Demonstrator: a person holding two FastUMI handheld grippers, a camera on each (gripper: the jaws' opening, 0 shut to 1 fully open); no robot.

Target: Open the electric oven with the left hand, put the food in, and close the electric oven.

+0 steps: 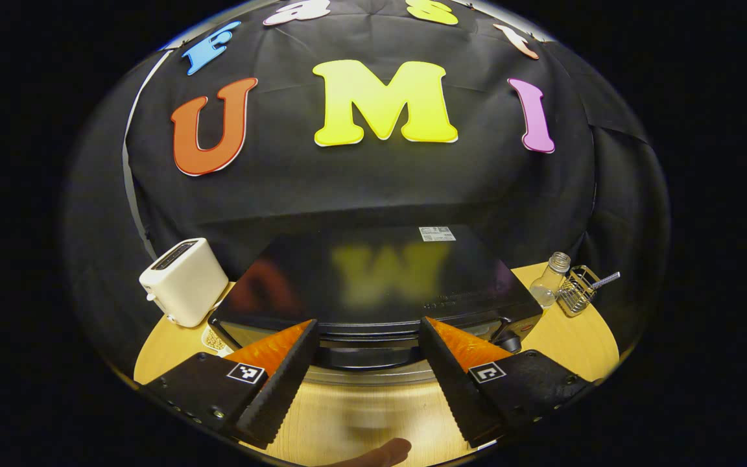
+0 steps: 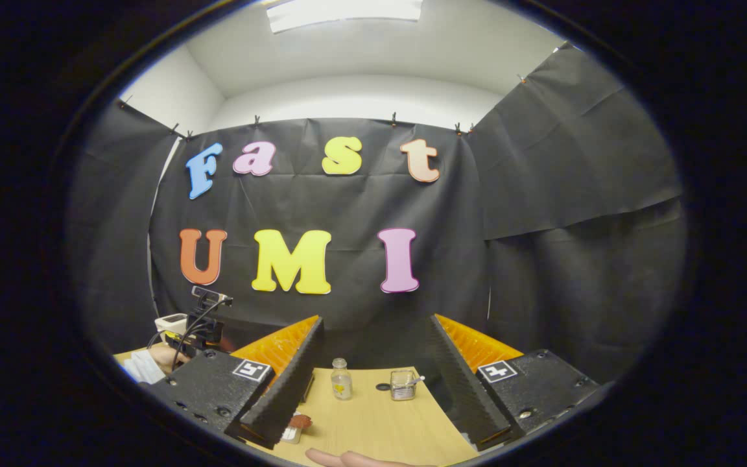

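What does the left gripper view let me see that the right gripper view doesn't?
The left gripper view gives a close look down on the black electric oven, door closed, with the open left gripper poised over its front edge, and the whole white toaster beside it. The right gripper view adds the open right gripper, the booth's ceiling light, and the other gripper held by a hand far left. Both share the wooden table, the glass bottle and the small wire basket.
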